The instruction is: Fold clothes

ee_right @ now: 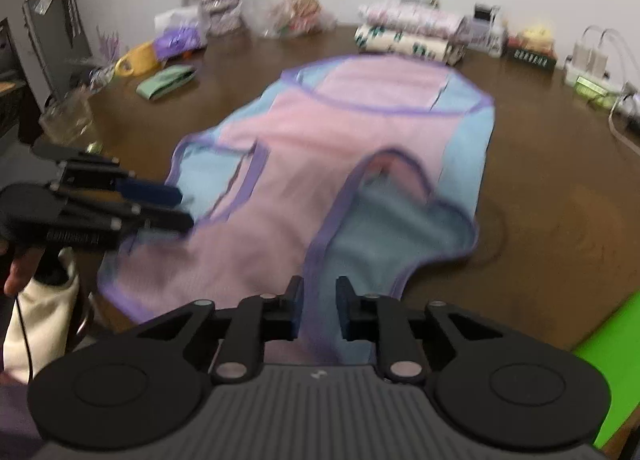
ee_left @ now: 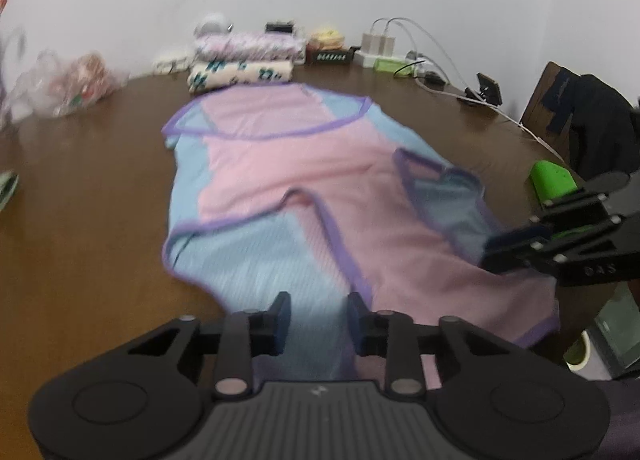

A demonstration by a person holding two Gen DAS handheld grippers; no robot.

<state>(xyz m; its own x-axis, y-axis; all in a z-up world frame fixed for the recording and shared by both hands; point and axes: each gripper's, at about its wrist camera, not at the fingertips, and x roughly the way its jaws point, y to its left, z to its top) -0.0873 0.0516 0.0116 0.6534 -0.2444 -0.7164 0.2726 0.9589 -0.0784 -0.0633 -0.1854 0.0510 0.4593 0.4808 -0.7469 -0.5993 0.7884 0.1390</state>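
Note:
A pink and light-blue garment [ee_left: 280, 164] [ee_right: 320, 132] with purple trim lies spread on the brown wooden table [ee_left: 80, 188] [ee_right: 552, 188], both sleeves folded in over its body. My left gripper [ee_left: 319, 302] hovers at the garment's near edge, its jaws a little apart over the blue fabric, the pads pressing on nothing. The right wrist view shows it from the side [ee_right: 186, 206] at the left sleeve. My right gripper [ee_right: 320, 292] stands narrowly open over the near hem by the right sleeve, not pinching the cloth; the left wrist view has it [ee_left: 490, 254] at the garment's right edge.
Folded clothes [ee_left: 240, 68] [ee_right: 408, 36] are stacked at the table's far edge. Chargers and cables [ee_left: 400, 52] lie at the back right, with a chair draped in dark clothing [ee_left: 588, 116]. At the left are plastic bags [ee_left: 68, 84], a yellow cup [ee_right: 136, 58] and a green cloth [ee_right: 166, 82].

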